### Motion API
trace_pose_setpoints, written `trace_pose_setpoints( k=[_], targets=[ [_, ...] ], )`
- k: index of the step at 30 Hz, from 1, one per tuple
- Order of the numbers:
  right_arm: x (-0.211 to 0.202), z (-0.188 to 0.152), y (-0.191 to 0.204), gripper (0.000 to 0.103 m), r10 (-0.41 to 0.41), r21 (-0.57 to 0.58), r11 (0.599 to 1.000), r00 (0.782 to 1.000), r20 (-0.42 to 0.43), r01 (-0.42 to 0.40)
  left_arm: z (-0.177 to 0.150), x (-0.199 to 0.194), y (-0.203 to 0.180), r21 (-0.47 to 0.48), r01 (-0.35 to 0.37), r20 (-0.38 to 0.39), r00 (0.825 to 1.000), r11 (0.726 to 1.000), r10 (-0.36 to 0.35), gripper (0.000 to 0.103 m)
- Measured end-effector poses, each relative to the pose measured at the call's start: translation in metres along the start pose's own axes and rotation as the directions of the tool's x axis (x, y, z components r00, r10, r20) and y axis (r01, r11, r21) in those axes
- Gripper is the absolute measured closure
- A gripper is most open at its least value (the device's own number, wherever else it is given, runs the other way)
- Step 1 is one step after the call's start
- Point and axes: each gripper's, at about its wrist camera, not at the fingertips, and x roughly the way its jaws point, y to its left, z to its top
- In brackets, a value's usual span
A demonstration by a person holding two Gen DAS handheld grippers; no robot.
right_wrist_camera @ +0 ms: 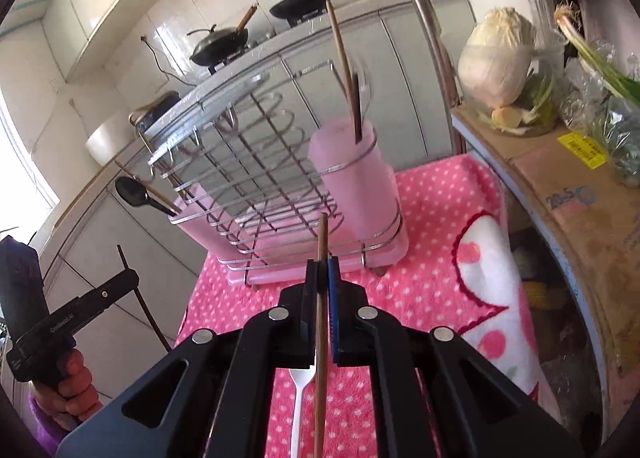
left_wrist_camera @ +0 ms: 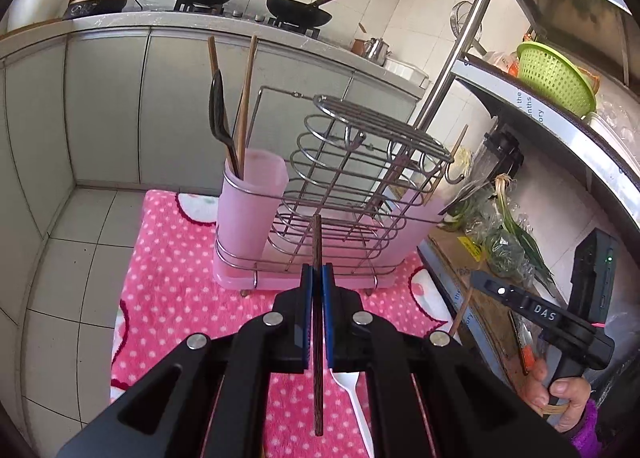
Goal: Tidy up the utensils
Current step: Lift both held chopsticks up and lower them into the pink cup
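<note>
1. The left gripper (left_wrist_camera: 317,278) is seen clamped on a dark wooden chopstick (left_wrist_camera: 318,338); the stick runs between the blue pads, its lower end visible below the jaws, its tip just past them.
2. The right gripper (right_wrist_camera: 323,272) is seen clamped on a lighter wooden chopstick (right_wrist_camera: 321,338), held nearly upright in its own view; the lower end is cut off by the frame edge.
3. A white plastic fork (left_wrist_camera: 352,398) is noted lying on the cloth beneath the left gripper; its tines are hidden by the gripper body. In the right view the tines show, but the handle end is cut off.
4. The wire utensil rack (left_wrist_camera: 352,186) stands ahead of both grippers, on a pink drip tray (left_wrist_camera: 240,278). A pink cup (left_wrist_camera: 250,202) at one end holds a black spoon (left_wrist_camera: 218,110) and two chopsticks. The cup at the opposite end is largely screened by the wires in the left view; what it holds is hard to make out there.
5. The right view is motion-blurred across the rack.
6. The surface is covered by a pink polka-dot cloth (left_wrist_camera: 168,266); a tiled floor lies beside it.
7. Two woks (left_wrist_camera: 298,12) are seen on a stove across the room, above grey cabinets. A green basket (left_wrist_camera: 554,74) sits on the shelf unit.
</note>
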Motion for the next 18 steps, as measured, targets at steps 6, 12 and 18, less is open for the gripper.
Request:
trace_pose_setpoints(
  k=[6,12,18],
  targets=[
    [-0.042,0.038,0.011,0.098,-0.002,-0.067,0.998,0.989,0.151,0.012,0.02,-0.017,-0.009,0.013,0.002,0.095,0.996,1.0,-0.003,0.099],
    [-0.061,0.079,0.029,0.098,0.017,-0.124,0.992,0.967,0.255,0.015,0.05,-0.032,-0.013,0.016,0.0,0.177,0.984,1.0,-0.003,0.099],
    [-0.085,0.116,0.048,0.098,0.013,-0.168,0.985,0.937,0.35,0.049,0.077,-0.046,-0.014,0.019,0.0,0.245,0.969,1.0,-0.004,0.099]
  ],
)
